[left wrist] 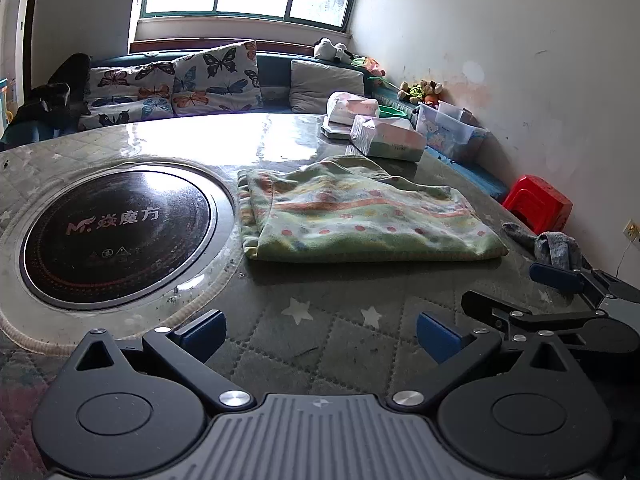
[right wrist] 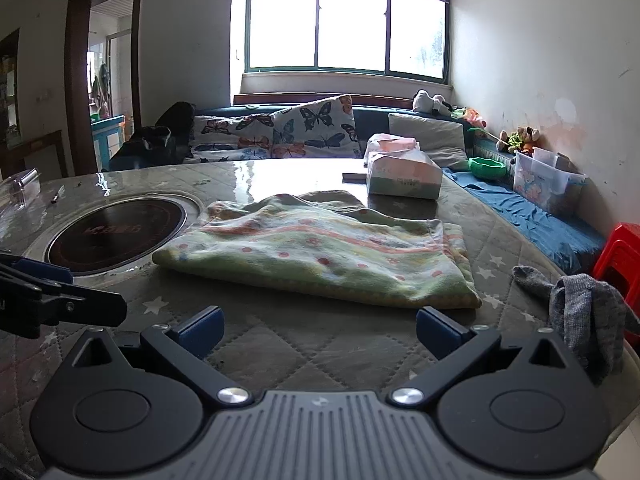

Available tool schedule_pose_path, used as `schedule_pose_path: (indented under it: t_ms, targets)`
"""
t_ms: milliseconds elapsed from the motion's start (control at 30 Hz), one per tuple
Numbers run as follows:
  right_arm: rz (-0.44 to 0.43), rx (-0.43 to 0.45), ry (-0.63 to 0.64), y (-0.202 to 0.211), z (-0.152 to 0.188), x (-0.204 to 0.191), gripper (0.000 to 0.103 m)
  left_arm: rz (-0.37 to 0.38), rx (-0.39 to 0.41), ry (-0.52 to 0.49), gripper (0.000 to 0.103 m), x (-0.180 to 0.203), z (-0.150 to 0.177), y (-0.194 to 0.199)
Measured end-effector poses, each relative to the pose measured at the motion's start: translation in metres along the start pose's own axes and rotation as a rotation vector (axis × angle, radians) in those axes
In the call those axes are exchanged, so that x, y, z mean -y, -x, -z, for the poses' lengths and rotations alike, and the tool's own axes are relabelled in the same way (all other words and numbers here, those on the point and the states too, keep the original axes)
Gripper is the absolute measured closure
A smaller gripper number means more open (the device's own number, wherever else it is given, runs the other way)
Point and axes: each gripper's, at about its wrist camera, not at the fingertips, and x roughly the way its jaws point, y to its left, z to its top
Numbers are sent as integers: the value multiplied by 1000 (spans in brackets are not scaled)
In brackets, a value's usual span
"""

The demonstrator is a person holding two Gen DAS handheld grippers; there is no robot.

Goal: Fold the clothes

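Observation:
A folded green cloth with pink stripes and dots (left wrist: 360, 216) (right wrist: 320, 252) lies flat on the round quilted table (left wrist: 320, 356) (right wrist: 280, 344). My left gripper (left wrist: 320, 334) is open, low over the table, a short way in front of the cloth's near edge, nothing between its fingers. My right gripper (right wrist: 320, 330) is open too, just short of the cloth's near edge, holding nothing. A crumpled grey garment (left wrist: 556, 246) (right wrist: 584, 312) hangs over the table's right rim. The right gripper's tips (left wrist: 560, 278) show at the right in the left wrist view.
A round black induction hob (left wrist: 116, 236) (right wrist: 116, 232) is set into the table left of the cloth. Tissue packs (left wrist: 388, 138) (right wrist: 404, 178) stand behind the cloth. A red stool (left wrist: 538, 202), plastic bins (left wrist: 448, 124) and a sofa with butterfly cushions (left wrist: 176, 84) ring the table.

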Motion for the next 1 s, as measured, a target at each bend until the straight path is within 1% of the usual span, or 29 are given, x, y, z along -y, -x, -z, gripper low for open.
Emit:
schedule_pose_path:
  t_ms: [200,467,700,1000]
  targets:
    - [3,0,5,3,4,-1,0,0,-5,-8,0,3,3,1]
    - [1,-2,9,1,3,0,0,-29,2,-26,0,5,2,0]
    - [-5,-6,7,-3,2,0,0,-22,-8,-20,0,4,-1,-6]
    - [-3,-32,-6,-15,3,5,0,-9,-37,-15,0,3,-4,-19]
